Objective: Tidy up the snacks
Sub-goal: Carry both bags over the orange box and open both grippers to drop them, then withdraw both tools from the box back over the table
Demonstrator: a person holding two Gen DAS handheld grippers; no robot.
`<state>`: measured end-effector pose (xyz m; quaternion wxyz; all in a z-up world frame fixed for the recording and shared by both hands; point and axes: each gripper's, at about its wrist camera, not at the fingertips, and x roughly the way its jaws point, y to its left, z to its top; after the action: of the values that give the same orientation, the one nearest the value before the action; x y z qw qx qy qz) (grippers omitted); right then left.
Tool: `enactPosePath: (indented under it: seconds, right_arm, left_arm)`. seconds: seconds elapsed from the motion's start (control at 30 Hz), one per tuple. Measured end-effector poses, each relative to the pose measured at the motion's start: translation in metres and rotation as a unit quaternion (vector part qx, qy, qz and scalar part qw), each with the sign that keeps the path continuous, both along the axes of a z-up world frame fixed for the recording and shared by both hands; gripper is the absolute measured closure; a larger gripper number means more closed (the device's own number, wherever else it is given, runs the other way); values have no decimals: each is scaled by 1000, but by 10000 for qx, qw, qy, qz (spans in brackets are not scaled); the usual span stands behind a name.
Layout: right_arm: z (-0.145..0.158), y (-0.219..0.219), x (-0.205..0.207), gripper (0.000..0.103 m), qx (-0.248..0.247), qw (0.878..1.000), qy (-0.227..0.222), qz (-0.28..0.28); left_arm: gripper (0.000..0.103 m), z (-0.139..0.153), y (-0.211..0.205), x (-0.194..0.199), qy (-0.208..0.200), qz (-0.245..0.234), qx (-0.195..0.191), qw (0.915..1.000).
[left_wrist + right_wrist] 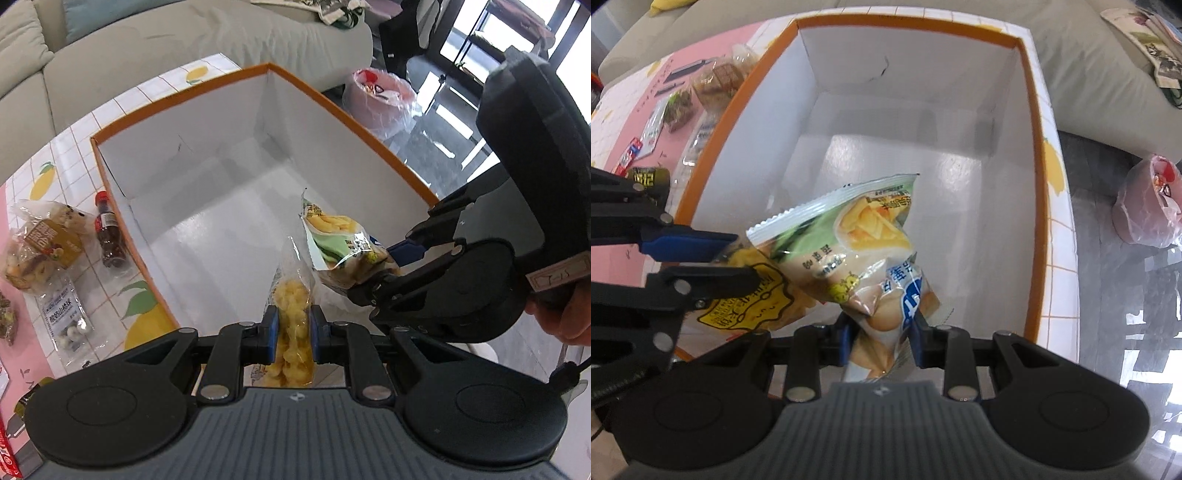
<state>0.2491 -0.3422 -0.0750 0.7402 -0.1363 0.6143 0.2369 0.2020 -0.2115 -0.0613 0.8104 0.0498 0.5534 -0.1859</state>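
Two grippers, left point(293, 328) and right point(881, 334), each pinch one snack bag point(293, 314) point(849, 243) between their fingers above one empty box point(177, 96); five items at left.

My two snack bags point(849, 236) hang side by side over the box point(177, 155). The box stands on the bench point(74, 147), with more snacks point(44, 243) and a bottle point(109, 236) lying left of it.

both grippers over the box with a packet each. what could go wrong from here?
1. The left gripper and right gripper hang close together over the box; they could knock each other when letting go.
2. The green packet overlaps the yellow packet in the right wrist view, so one may drag the other.
3. The right gripper pinches its packet by one end, so it may slip early.
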Motion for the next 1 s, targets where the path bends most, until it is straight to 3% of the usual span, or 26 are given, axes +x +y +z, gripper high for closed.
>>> enactPosePath:
  seconds: [0.33,0.4,0.53,0.6,0.63,0.83,1.0]
  right_arm:
    - [-20,7,4,69,-127,9997,176,79]
    - [-20,8,6,65,-161,9997,172,72]
    - [-9,9,5,51,-132,9999,94,55]
    - [-4,12,4,35,-191,9998,51,77]
    - [-4,13,3,33,-260,9996,-2,92]
    - [17,22,-6,31,-344,9991,-148,218]
    - [43,27,-20,30,-368,9977,-558,96]
  left_arm:
    - [81,-13,-4,5,112,7,236,9997]
    - [70,-10,-1,5,105,32,216,9997]
    - [61,4,4,4,-16,114,251,9996]
    - [50,13,7,0,-72,154,261,9995]
    - [49,18,9,-1,-108,143,232,9996]
    - [49,49,23,-14,-340,211,46,9992]
    - [48,78,42,-29,-742,309,-68,9967]
